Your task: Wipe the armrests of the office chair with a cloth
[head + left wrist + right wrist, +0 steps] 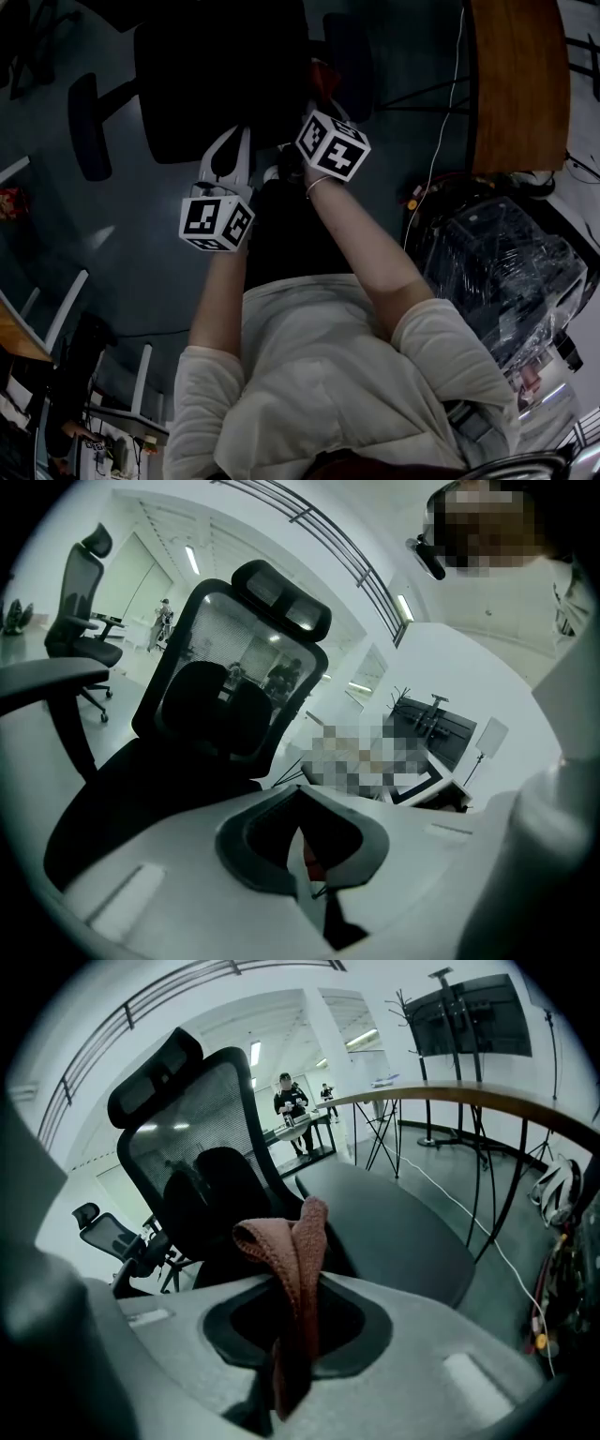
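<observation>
right tongs point(286, 1363): clenched on the cloth point(292, 1241). It was pinched at a fold, with a short loop left poking past the tips.
left tongs point(305, 874): closed, with nothing seen gripped. A small red patch at the seam could not be identified.
cloth position: held in the air in front of the office chair point(220, 75). No contact with either armrest was seen.
near armrest point(394, 1232): grey pad at 2 o'clock of the cloth, close to it but apart.
far armrest point(47, 679): at 9 o'clock in the left gripper view, well apart from both tongs.
risk, scraping: little cloth was left overhanging, so bare tips were judged likely to rub the pad.
risk, slip: the pinch was narrow, so the cloth could be dragged out by friction.
risk, chair motion: the chair was not braced, so a swivel or roll under pressure was judged possible.
risk, clearance: the tabletop point(487, 1101) and cable point(441, 141) lay at 3 o'clock, so a snag on a wide stroke was judged possible.
</observation>
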A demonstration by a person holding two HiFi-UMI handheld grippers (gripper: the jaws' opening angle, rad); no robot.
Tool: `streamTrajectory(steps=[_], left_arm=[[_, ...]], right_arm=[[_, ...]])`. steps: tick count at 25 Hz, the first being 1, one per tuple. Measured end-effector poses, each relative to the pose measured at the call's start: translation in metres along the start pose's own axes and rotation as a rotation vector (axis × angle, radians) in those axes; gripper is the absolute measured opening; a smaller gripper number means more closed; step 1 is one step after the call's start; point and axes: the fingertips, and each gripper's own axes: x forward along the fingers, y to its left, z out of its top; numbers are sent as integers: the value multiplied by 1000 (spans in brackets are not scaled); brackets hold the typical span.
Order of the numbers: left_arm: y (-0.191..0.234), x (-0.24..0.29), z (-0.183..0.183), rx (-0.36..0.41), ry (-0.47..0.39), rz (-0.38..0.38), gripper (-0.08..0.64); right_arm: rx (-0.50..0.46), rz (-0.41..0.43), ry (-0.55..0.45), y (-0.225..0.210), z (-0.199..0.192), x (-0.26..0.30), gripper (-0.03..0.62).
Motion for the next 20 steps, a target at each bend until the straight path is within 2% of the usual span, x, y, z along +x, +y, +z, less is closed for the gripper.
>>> streamTrajectory(steps=[6,11,16,20], left_arm=[[-24,-13,-29,27,52,-41,8],[-39,-10,-43,38,73,-71,8],[-54,-1,-52,45,101,-103,8],[-66,16,-57,57,131,-124,8]], right_arm=[[-29,12,-7,-21,-28,-35,44],[-3,-26,35,-58,-52,-55,44],[-60,-54,92,-95,-62,-75,44],[-146,-57,94,-122,-45,-89,44]])
